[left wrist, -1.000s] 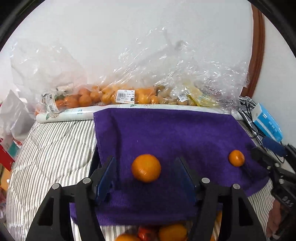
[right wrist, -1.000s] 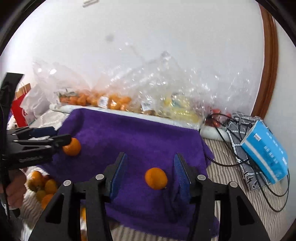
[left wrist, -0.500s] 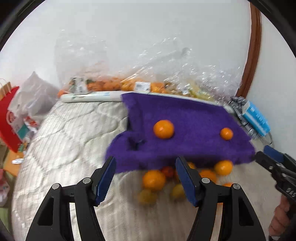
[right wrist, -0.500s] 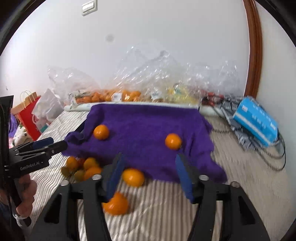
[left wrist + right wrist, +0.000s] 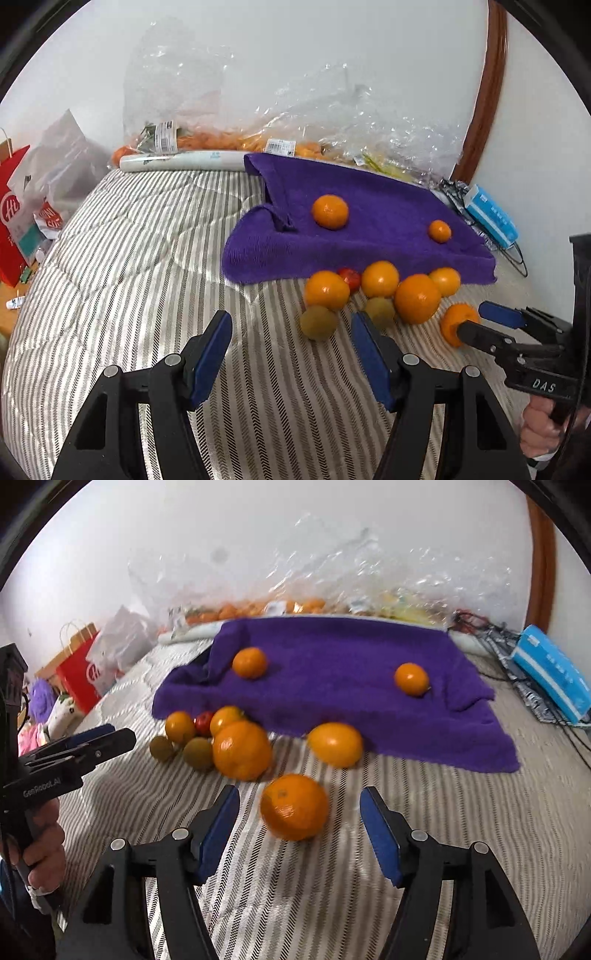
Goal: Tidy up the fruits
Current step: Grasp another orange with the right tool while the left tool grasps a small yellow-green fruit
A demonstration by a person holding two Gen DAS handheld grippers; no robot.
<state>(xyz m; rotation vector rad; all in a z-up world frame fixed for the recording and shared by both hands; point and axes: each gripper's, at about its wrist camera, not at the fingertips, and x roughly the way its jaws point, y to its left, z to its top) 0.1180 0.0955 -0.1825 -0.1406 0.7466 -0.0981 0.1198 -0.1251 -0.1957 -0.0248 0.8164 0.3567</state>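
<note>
Striped bed (image 5: 140, 258) bears purple towel (image 5: 373, 225), loose fruit (image 5: 242, 749).

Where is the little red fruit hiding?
The red fruit sits on the striped bedcover at the purple towel's front-left edge in the right wrist view, tucked between two oranges.

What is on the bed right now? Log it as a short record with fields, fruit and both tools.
surface: striped bedcover
cloth: purple towel, spread flat
fruit on towel: two oranges
fruit off towel: loose pile in front of the towel, oranges, two green fruits, one red
left tool: open, empty
right tool: open, jaws just widened; orange between them, not gripped
</note>
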